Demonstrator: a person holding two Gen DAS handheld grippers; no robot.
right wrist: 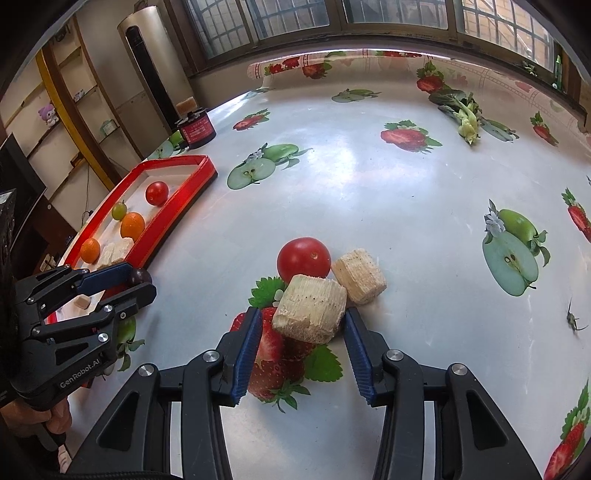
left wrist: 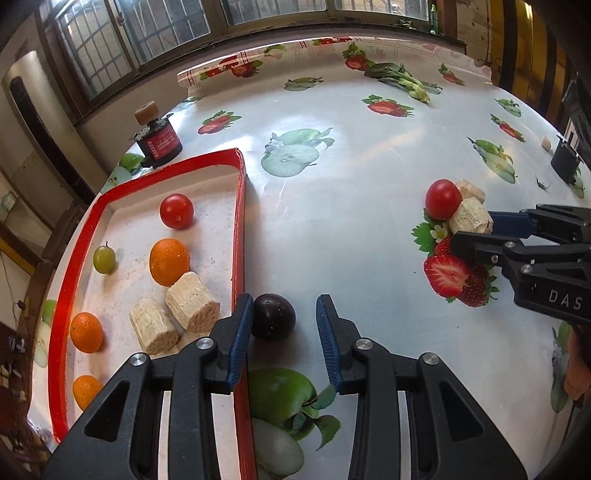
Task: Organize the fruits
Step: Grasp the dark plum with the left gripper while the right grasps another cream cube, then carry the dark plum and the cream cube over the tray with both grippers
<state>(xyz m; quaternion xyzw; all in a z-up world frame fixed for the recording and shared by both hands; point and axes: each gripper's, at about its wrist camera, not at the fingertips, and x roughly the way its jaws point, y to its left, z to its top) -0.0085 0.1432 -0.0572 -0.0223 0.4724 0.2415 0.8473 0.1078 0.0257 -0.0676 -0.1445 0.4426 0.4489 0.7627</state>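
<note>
- The worktop (left wrist: 369, 221) wears a glossy white oilcloth printed with strawberries, halved green apples and leaves; window light glares off it.
- In the left wrist view, the left hand-held gripper (left wrist: 284, 328) stands wide, its ribbed blue pads either side of a dark, smooth, round plum (left wrist: 274, 316); the left pad touches the plum and the right pad stands apart from it.
- The plum sits on the worktop just outside the right rim of the red-rimmed tray (left wrist: 239, 229), at 12 o'clock from the jaws.
- Inside the tray, toward 10 o'clock: 2 pale fibrous sugarcane chunks (left wrist: 173, 317) touching each other, 3 dimpled oranges (left wrist: 169, 261), 1 small green grape (left wrist: 103, 259) and a shiny red tomato (left wrist: 176, 211).
- In the right wrist view, the right hand-held gripper (right wrist: 301, 347) is wide around a stubby cane piece (right wrist: 310, 314), whose cut face is rough; the right pad is at its side, the left pad apart.
- Just beyond, at 12 o'clock, a second tomato (right wrist: 304, 260) and another cane chunk (right wrist: 359, 276) touch the first.
- Farther, at 10 o'clock, a black cylinder with a red label (right wrist: 197, 130) stands near the tray's far end.
- At 1 o'clock, leafy greens (right wrist: 461, 110) lie near the far edge.
- Behind: barred windows (right wrist: 295, 14), a tall silver cabinet unit (right wrist: 155, 62), and wall shelves (right wrist: 62, 96).
</note>
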